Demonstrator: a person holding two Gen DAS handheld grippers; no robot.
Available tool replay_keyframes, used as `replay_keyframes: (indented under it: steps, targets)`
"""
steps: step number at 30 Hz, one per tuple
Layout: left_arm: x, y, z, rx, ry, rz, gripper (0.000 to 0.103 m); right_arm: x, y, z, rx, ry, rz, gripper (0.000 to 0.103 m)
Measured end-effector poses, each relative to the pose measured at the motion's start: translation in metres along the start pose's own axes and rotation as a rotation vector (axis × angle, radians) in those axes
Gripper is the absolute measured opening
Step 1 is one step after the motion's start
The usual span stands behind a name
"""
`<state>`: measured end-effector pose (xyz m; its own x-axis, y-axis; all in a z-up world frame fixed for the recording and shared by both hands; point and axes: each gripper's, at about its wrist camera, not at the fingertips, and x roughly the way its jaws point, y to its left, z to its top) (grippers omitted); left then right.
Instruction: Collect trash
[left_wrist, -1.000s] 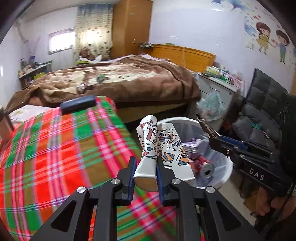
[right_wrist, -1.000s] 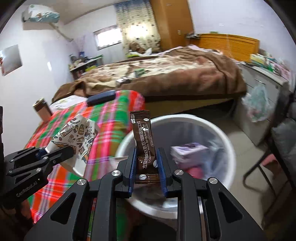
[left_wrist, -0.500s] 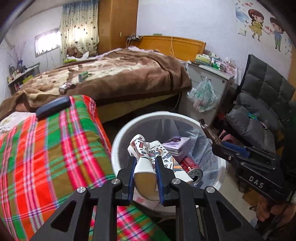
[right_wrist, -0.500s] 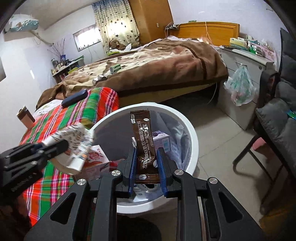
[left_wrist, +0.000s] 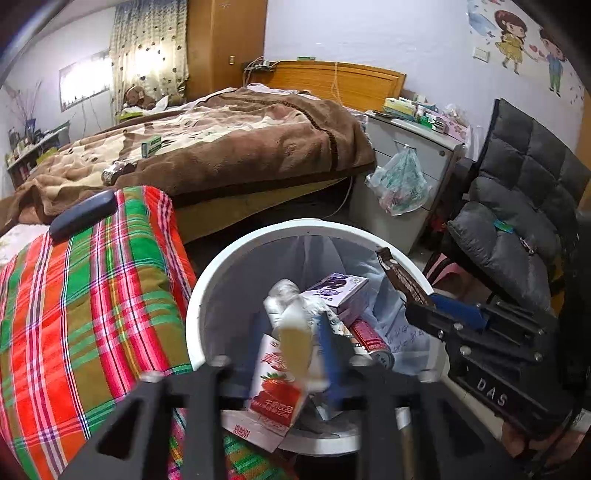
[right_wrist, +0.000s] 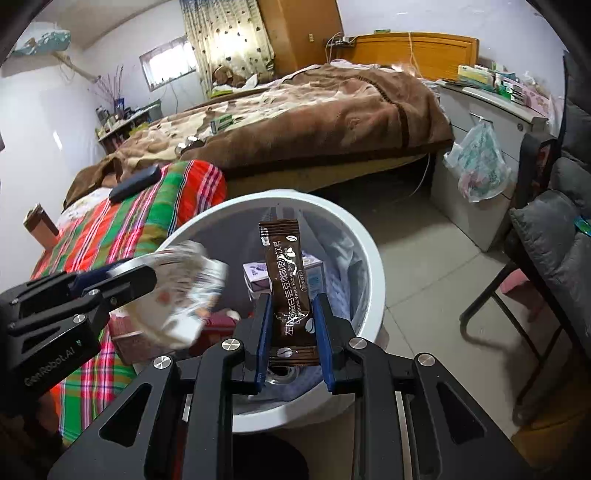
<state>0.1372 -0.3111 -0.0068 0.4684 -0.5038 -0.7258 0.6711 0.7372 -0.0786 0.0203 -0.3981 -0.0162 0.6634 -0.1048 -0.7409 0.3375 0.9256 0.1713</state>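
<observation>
While both tools hang over the round white plastic waste bin (right_wrist: 369, 258), the left gripper (left_wrist: 291, 354) has its jaws opening, and the crumpled printed paper cup (left_wrist: 291, 332) shows as a blur between the spreading blue pads, no longer pressed by them. From the right wrist view the same cup (right_wrist: 184, 291) is a pale smear just beside the left tool's black fingers, above the bin's near-left rim. The right gripper (right_wrist: 293, 328) is clamped on the brown coffee-powder sachet (right_wrist: 286, 280), which stands upright between its blue pads over the bin's open mouth.

Inside the bin, lined with a pale plastic bag, lie a lilac carton box (left_wrist: 338, 291), a red drinks can (left_wrist: 369, 338) and a red-and-white strawberry milk carton (left_wrist: 275, 391) leaning against the near wall. A bed covered in a red, green and ochre plaid blanket (left_wrist: 92, 306) presses up against the bin's left side, with a dark blue oblong case (left_wrist: 83, 214) lying near its far edge. Beyond it stands a larger bed under a brown fleece blanket (left_wrist: 240, 151). A grey bedside cabinet (right_wrist: 491, 147) with a thin plastic bag (right_wrist: 478, 162) hung on its front stands right of the bin, and a dark grey padded chair (left_wrist: 517, 221) stands nearer on that side.
</observation>
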Motion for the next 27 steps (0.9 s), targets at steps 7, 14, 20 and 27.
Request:
replay_keyframes:
  steps: [7,14,20,27]
  targets:
    - [-0.012,0.008,0.000,-0.035,-0.031,-0.002,0.064,-0.006,-0.002,-0.002,-0.004,-0.008,-0.012,0.053]
    - [-0.029,0.017,-0.003,-0.052,-0.061,0.001,0.065,-0.011,0.001,-0.003,0.008,-0.017,-0.011,0.053]
    - [-0.046,0.025,-0.014,-0.070,-0.087,0.033,0.065,-0.018,0.010,-0.008,-0.003,-0.036,0.007,0.053]
    - [-0.063,0.025,-0.035,-0.068,-0.093,0.076,0.066,-0.031,0.021,-0.016,-0.006,-0.073,0.007,0.053]
